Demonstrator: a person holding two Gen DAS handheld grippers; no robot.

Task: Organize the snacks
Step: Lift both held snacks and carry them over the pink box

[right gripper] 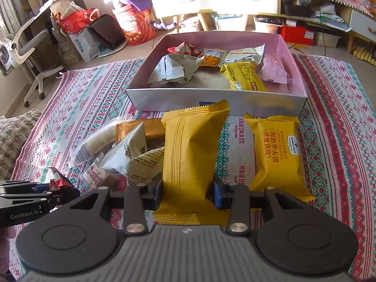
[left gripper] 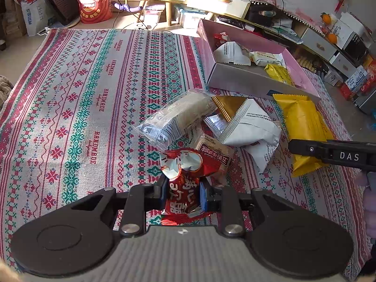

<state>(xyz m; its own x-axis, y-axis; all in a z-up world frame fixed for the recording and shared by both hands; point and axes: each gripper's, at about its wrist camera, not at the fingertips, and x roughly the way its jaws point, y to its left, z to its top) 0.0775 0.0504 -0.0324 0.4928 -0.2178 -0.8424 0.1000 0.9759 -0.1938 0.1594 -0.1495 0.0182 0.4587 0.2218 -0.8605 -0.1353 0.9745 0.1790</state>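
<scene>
Left wrist view: a red packet (left gripper: 185,183) is being pinched by the left gripper (left gripper: 182,193) above the cloth's (left gripper: 77,98) near edge. A yellow packet (right gripper: 191,155) is being clamped low by the right gripper (right gripper: 188,193) before the box's (right gripper: 211,101) front wall; slipping or crushing is being risked.

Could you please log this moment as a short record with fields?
left claw: shut on red snack packet
right claw: shut on plain yellow packet
box: open, several packets inside
loose pile: white, clear and brown packets on the cloth in front of the box
printed yellow packet: flat on patterned cloth, right of the held one
</scene>
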